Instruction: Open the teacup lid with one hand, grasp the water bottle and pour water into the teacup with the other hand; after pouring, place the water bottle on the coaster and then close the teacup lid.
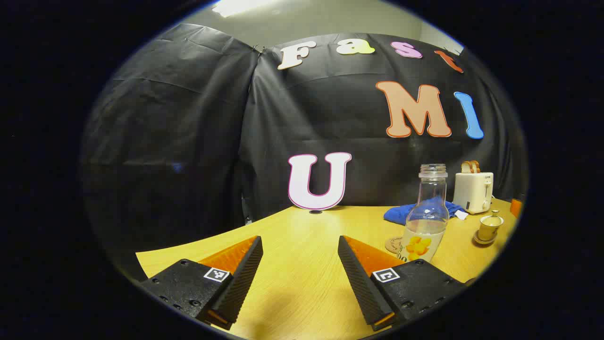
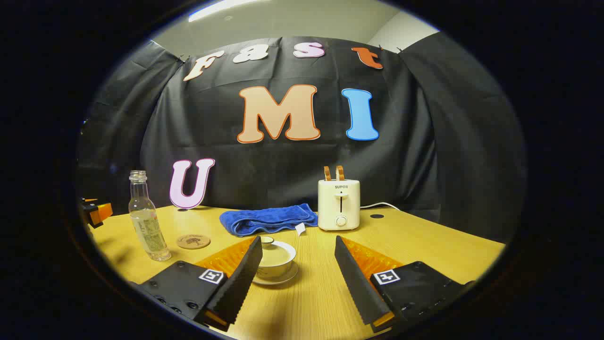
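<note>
A clear uncapped water bottle, holding a little water, stands upright on the wooden table to the right of my left gripper. That gripper is open and holds nothing. A round cork coaster lies just behind the bottle. The cream teacup, lid on and sitting on a saucer, is farther right. In the right gripper view the lidded teacup sits just ahead of my open right gripper, close to its left finger. The bottle and the coaster are off to the left.
A folded blue towel and a white toaster with a cord stand behind the teacup near the black wall. The left gripper shows at the far left edge. The table ends at the wall.
</note>
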{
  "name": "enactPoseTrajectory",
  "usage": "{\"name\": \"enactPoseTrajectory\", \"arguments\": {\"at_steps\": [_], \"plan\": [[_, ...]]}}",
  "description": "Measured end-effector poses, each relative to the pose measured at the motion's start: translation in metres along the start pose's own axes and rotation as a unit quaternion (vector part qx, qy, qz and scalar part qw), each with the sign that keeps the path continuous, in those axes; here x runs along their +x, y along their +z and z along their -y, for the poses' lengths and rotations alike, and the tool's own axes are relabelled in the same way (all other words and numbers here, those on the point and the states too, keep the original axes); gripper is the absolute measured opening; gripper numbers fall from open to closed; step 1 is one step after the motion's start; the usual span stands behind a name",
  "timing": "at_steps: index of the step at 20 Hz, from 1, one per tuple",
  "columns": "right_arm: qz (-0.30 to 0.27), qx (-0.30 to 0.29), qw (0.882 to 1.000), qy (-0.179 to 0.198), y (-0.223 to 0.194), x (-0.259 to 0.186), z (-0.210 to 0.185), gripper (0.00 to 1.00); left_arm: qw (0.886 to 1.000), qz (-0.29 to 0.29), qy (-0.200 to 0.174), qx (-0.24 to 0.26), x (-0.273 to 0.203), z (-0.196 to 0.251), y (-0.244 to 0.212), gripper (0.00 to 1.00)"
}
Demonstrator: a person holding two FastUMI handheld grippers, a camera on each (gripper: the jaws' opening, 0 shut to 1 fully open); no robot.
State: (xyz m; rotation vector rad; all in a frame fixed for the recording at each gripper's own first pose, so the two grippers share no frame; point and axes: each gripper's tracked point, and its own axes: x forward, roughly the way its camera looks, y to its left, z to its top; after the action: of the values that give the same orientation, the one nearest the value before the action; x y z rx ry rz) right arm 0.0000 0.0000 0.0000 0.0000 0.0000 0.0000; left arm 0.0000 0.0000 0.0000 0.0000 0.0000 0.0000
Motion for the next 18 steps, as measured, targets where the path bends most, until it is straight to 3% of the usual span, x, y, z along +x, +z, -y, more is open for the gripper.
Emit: {"name": "enactPoseTrajectory", "arguments": {"at_steps": [3,4,17,18], "plan": [[0.000,0.000,1.000,0.014,-0.0002,0.0001,-0.0057,0.94,1.000,0.002,0.003,0.000,-0.0001,0.0013,0.0001,0.93],[0.000,0.000,1.000,0.014,-0.0007,-0.0001,-0.0050,0.98,1.000,0.003,-0.001,0.000,-0.0003,0.0043,0.0001,0.94],[-0.001,0.001,1.000,0.013,0.0003,-0.0016,-0.0064,0.98,1.000,0.002,-0.004,-0.001,0.0006,0.0077,-0.0002,0.93],[-0.001,0.001,1.000,0.013,-0.0001,-0.0019,-0.0065,0.94,1.000,0.002,-0.004,-0.001,0.0011,0.0077,-0.0001,0.94]]}}
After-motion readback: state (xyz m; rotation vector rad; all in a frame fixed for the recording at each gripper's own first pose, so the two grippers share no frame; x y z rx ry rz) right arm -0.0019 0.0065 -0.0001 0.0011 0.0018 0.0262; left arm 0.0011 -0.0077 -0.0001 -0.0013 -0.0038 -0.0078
